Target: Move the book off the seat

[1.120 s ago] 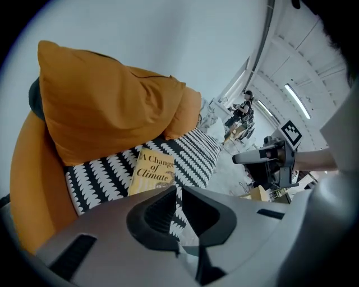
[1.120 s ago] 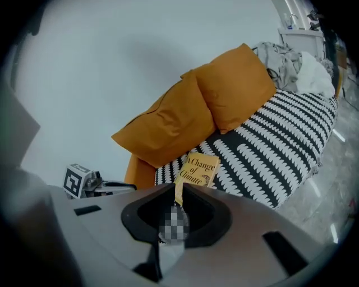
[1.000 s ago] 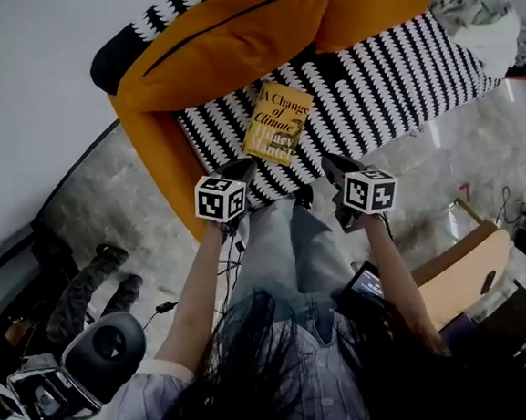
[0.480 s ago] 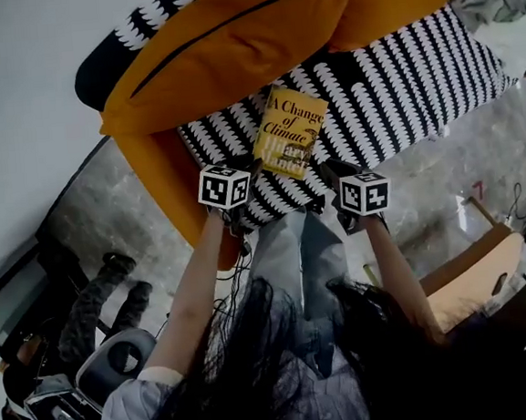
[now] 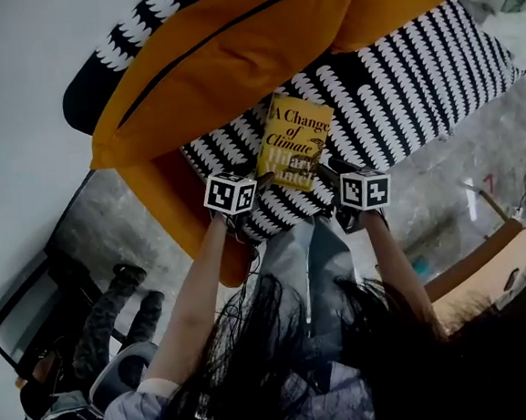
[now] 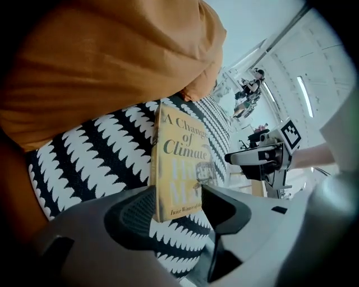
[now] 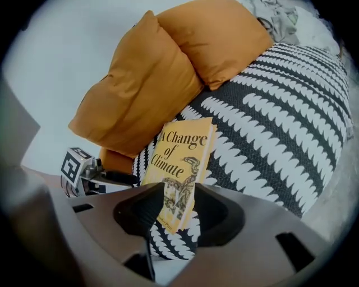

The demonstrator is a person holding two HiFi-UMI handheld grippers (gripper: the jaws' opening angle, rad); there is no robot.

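Jaws on left gripper (image 6: 176,203) and right gripper (image 7: 179,206) are just opening wide around the book (image 5: 295,140)'s near edge, not pressing it; closing both evenly seems best.

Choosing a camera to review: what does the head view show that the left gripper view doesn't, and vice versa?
Head view only: the person's hair, the grey floor. Left gripper view only: the left gripper's jaws, just opened wider, apart with the yellow book's near end between them. Both: the book, orange cushion, black-and-white seat.
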